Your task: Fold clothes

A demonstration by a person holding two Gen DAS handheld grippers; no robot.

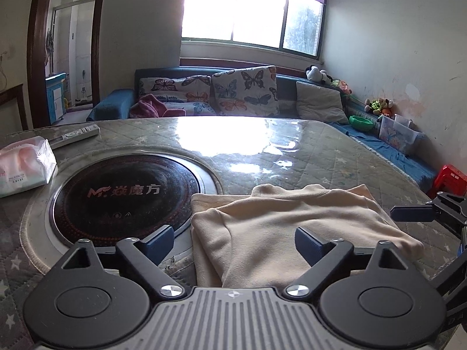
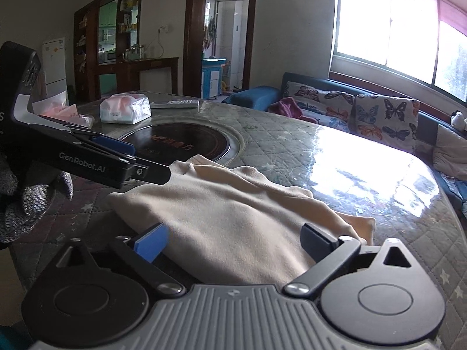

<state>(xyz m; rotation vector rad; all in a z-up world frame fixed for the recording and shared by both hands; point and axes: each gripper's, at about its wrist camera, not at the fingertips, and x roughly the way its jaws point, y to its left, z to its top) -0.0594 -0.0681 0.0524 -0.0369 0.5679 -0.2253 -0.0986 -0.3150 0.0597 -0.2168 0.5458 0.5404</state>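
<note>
Both my left gripper and right gripper hover spread wide, empty, over the folded cream garment on the quilted table

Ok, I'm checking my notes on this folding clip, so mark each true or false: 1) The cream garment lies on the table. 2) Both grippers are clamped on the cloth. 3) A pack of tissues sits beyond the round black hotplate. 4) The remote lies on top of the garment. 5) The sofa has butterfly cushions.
1) True: the cream garment lies partly folded on the table.
2) False: the left gripper and right gripper both have their fingers spread open.
3) True: the tissue pack sits past the hotplate.
4) False: the remote lies on the table, far from the garment.
5) True: butterfly cushions.
</note>
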